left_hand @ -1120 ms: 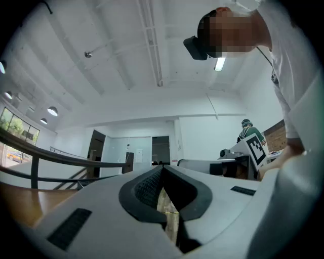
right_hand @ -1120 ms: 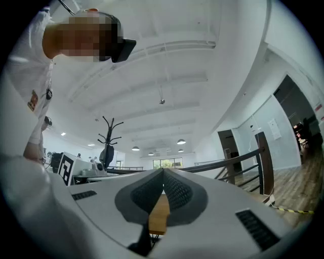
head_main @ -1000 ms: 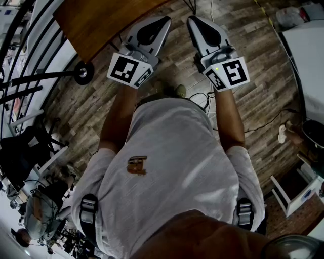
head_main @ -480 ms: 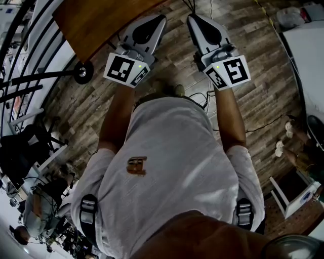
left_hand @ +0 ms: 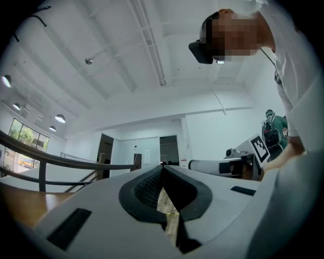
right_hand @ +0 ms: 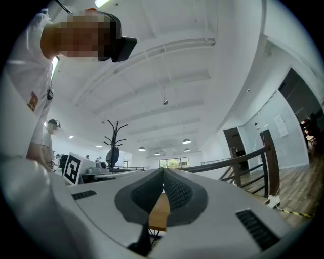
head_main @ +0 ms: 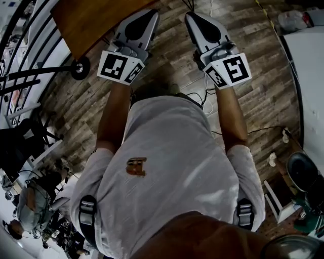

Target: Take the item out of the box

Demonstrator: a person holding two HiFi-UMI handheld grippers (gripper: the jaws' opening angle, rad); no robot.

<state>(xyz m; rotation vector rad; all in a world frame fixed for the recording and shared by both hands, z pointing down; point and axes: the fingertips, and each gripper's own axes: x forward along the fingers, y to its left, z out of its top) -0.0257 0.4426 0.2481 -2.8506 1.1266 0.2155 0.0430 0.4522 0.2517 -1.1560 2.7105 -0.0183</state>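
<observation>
Item and box: where they lie cannot be told from any of the three views.
Grippers: two, held side by side out in front of the person, near each other but apart.
Left gripper (head_main: 153,12): jaws closed, pads meeting tip to tip in the left gripper view (left_hand: 162,166), with only wood showing through the gap behind the tips. In the head view its tips lie over the near edge of the wooden table top (head_main: 91,20).
Right gripper (head_main: 189,15): jaws closed tip to tip in the right gripper view (right_hand: 163,170), gripping nothing. It shows over the plank floor (head_main: 258,50).
Marker cubes: two, one at the near end of each gripper, left (head_main: 119,68) and right (head_main: 230,71).
Forearms: two, bare, left (head_main: 115,119) and right (head_main: 232,119), one behind each cube.
Person: one in a grey shirt (head_main: 177,167), seen from above, with two shoulder straps, left (head_main: 87,213) and right (head_main: 245,214).
Floor clutter: one black wheel (head_main: 80,68) just beside the table top at the left. Cables (head_main: 200,98) lie near the person's feet.
Right edge: one white table (head_main: 314,60), well apart from the grippers.
Background: a railing (left_hand: 61,162) in the left gripper view and one coat stand (right_hand: 114,135) in the right gripper view.
</observation>
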